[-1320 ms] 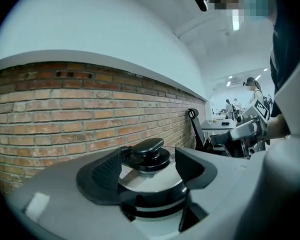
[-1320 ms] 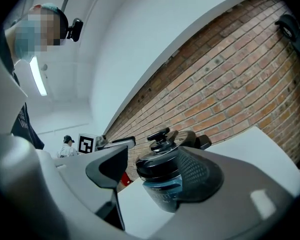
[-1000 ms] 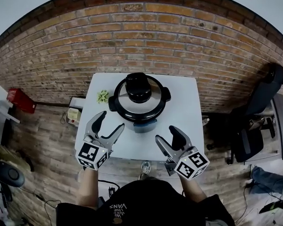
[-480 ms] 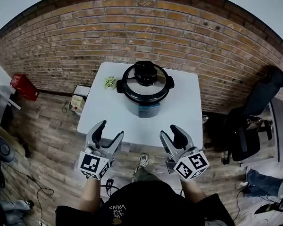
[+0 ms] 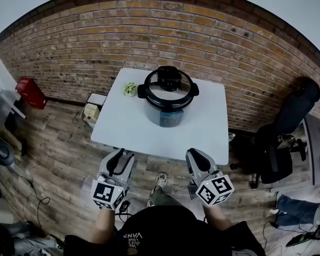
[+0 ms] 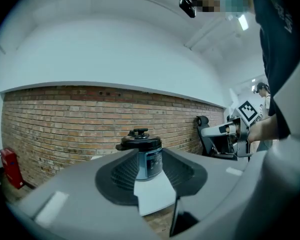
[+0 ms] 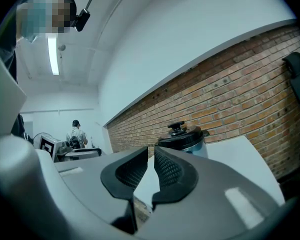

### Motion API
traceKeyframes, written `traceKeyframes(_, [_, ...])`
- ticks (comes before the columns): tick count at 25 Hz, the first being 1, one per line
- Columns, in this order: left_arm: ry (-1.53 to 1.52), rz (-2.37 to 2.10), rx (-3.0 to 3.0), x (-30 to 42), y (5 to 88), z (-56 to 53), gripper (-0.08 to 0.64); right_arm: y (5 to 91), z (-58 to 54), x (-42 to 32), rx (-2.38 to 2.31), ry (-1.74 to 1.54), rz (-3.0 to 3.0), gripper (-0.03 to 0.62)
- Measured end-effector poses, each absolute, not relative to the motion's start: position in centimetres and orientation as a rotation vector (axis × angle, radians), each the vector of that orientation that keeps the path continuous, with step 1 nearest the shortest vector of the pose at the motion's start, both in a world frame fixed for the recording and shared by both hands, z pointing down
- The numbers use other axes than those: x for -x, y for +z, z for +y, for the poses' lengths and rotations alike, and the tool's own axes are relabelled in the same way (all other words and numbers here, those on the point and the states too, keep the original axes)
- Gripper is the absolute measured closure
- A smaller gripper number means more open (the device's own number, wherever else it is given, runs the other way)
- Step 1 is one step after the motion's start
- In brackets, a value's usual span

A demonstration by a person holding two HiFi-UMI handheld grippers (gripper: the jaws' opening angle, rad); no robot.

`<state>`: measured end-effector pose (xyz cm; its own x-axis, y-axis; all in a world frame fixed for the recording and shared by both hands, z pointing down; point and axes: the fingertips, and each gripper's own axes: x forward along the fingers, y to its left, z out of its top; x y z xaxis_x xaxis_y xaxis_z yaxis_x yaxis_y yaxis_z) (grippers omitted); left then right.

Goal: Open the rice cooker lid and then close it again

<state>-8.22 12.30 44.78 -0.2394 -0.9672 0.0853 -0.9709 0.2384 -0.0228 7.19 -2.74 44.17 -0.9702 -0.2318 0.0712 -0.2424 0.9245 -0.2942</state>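
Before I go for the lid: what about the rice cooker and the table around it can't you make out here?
- Front panel of the rice cooker: print too small in the head view, blurred in the left gripper view.
- Lid latch and hinge: too small in the head view; the cooker's own body hides its back.
- Green item beside the cooker: too small to identify.
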Motion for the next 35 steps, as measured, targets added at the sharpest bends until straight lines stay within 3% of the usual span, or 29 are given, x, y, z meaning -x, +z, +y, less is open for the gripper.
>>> traceKeyframes(4, [0.102, -2.432, -1.886, 7.1, 45.9, 13.7, 0.506, 45.1, -2.1, -8.0, -0.380, 0.463, -3.028, 0.584])
traceKeyframes(8, [0.127, -2.446, -1.886, 6.3, 46.0, 14.6, 0.557, 45.8, -1.6, -8.5, -0.394, 0.471, -3.014, 0.586])
traceKeyframes(35, [0.183, -2.404, -1.910, 4.4, 46.8, 16.1, 0.558, 45.6, 0.0, -10.1, -0.463, 0.437, -3.010, 0.588])
